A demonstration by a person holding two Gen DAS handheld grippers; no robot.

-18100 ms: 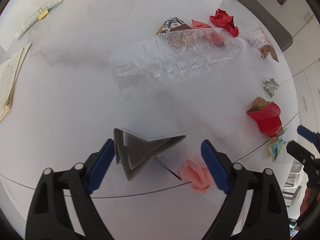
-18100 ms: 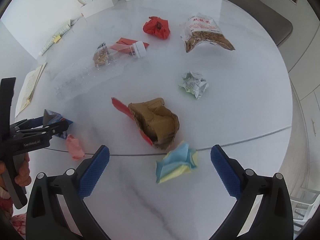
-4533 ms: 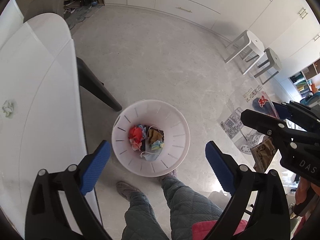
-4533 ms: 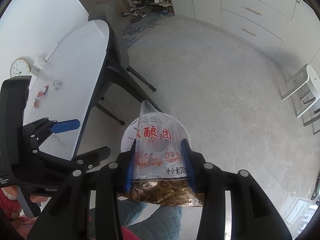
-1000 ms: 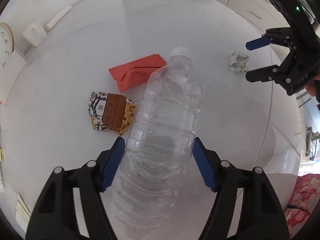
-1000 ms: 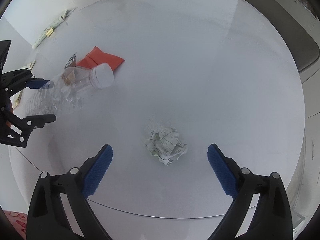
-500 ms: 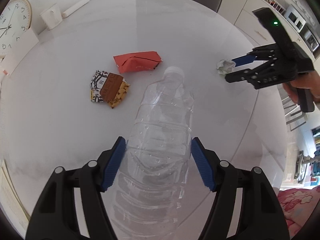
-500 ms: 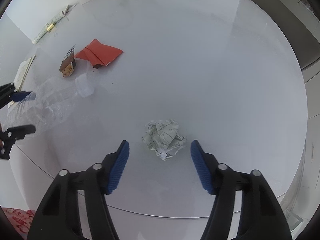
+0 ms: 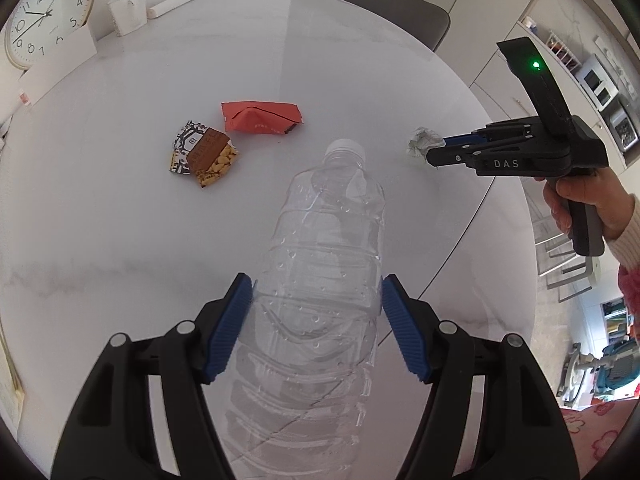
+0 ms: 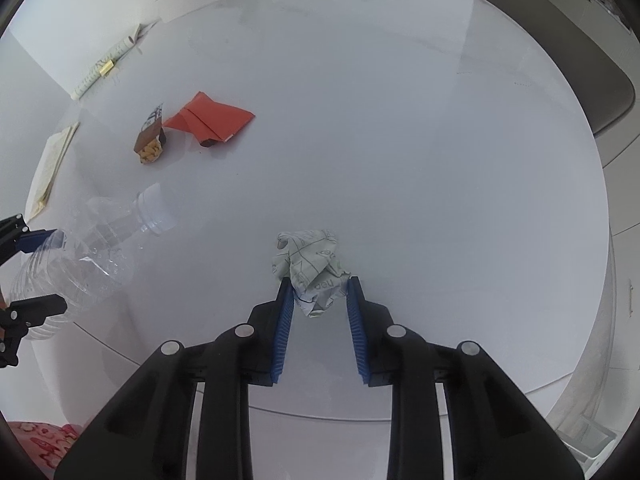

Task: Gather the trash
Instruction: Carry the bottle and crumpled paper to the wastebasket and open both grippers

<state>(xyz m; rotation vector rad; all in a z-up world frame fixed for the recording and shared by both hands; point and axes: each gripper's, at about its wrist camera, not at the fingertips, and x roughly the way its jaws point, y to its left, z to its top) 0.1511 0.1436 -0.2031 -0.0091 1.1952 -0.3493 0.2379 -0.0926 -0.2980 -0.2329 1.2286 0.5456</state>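
My left gripper (image 9: pixel 316 304) is shut on a clear empty plastic bottle (image 9: pixel 320 280), its blue pads pressed on both sides and its white cap pointing away over the round white table (image 9: pixel 120 220). My right gripper (image 10: pixel 318 290) is shut on a crumpled ball of printed paper (image 10: pixel 310 264) near the table's front edge. The left wrist view shows that paper ball (image 9: pixel 422 140) at the tips of the right gripper (image 9: pixel 434 152), held by a hand at the right. The bottle (image 10: pixel 92 240) appears at the left of the right wrist view.
A red wrapper (image 9: pixel 260 117) and a brown snack packet with nuts (image 9: pixel 204 152) lie on the table beyond the bottle. A wall clock (image 9: pixel 46 8), white boxes and papers stand along the far edge. A grey chair (image 10: pixel 560 52) sits behind the table.
My right gripper's jaws have come together onto the paper ball. My left gripper has lifted and rolled with the bottle, so more of the table and the clock shows.
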